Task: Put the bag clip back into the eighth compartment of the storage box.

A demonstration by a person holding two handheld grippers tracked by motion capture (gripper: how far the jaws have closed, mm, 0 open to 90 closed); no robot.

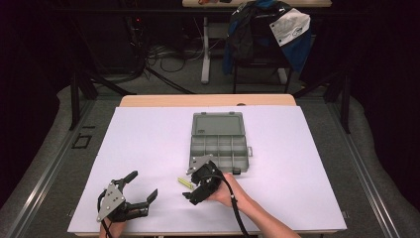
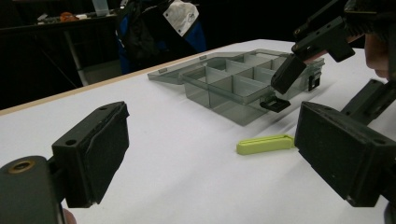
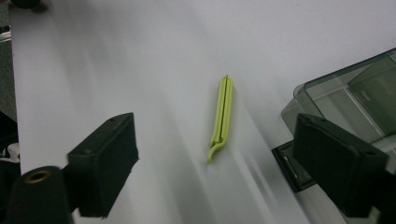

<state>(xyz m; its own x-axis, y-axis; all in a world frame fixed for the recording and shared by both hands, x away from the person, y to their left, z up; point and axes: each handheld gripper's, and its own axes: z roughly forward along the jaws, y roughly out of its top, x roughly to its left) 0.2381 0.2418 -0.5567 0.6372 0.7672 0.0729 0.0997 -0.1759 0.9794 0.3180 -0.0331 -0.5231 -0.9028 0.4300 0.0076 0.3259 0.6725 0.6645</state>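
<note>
Two grippers work over a white sheet (image 1: 148, 148) on the table. In the high view the left gripper (image 1: 144, 189) rests at the near left of the sheet, its jaws spread wide with nothing between them. The right gripper (image 1: 190, 191), held in the person's right hand (image 1: 224, 192), sits near the middle of the near edge, just in front of the box (image 1: 219, 148).

A small yellow-green clip (image 1: 185, 182) lies flat on the sheet between the two grippers, close beside the right one and just off the box's near left corner. In the right gripper view the clip (image 3: 221, 116) lies ahead of the jaws and between their lines, not touched by either pad; the right gripper (image 3: 215, 177) is open, with the sheet bare between its pads. That view is streaked with blur. The box (image 3: 355, 98) shows at its right edge, with a black latch (image 3: 292, 165) at its corner.

In the left gripper view the left gripper (image 2: 210, 163) stands open, and the clip (image 2: 265, 144) lies on the sheet ahead, near the right-hand pad. Beyond it the box (image 2: 233, 88) is a smoky grey case with its lid (image 2: 196, 65) laid back flat and its compartments open. The right gripper (image 2: 303, 65) hangs above the box's near corner, with the hand (image 2: 379, 53) behind it.

A chair with a blue jacket (image 1: 262, 34) stands beyond the table.
</note>
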